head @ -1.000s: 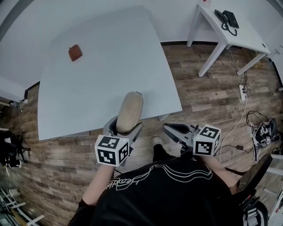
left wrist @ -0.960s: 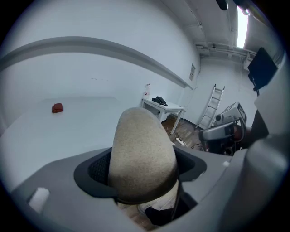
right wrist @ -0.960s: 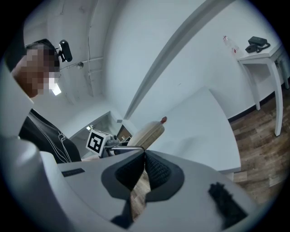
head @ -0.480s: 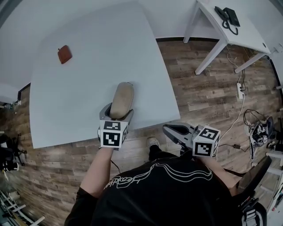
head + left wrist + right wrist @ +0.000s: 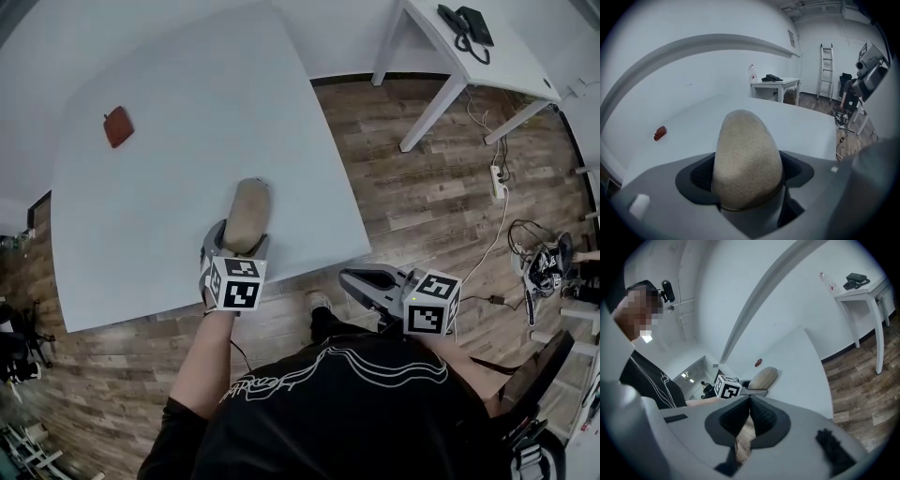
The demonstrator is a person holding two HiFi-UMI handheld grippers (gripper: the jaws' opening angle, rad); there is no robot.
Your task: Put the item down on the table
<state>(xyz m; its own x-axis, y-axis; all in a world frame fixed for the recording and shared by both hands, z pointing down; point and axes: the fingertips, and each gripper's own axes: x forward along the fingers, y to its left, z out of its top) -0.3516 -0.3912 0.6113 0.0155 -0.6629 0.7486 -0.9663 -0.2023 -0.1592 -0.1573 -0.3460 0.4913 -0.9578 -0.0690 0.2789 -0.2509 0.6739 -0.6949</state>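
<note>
A beige, egg-shaped item [image 5: 247, 211] sticks out forward from my left gripper [image 5: 241, 236], which is shut on its near end. In the left gripper view the item [image 5: 747, 157] fills the space between the two dark pads. It hangs over the near part of the white table [image 5: 187, 112]; whether it touches the top I cannot tell. My right gripper [image 5: 361, 281] stays low by my body, off the table's corner, over the wood floor. Its jaws [image 5: 750, 416] are shut with nothing between them. From the right gripper view the item [image 5: 762, 378] shows above the tabletop.
A small red object [image 5: 118, 126] lies at the table's far left. A white side desk [image 5: 469, 47] with a black phone stands at the back right. Cables and a power strip [image 5: 495, 178] lie on the wood floor at right.
My left gripper has carried the item forward and left, from in front of the table's edge to over the tabletop. The right gripper has hardly moved.
</note>
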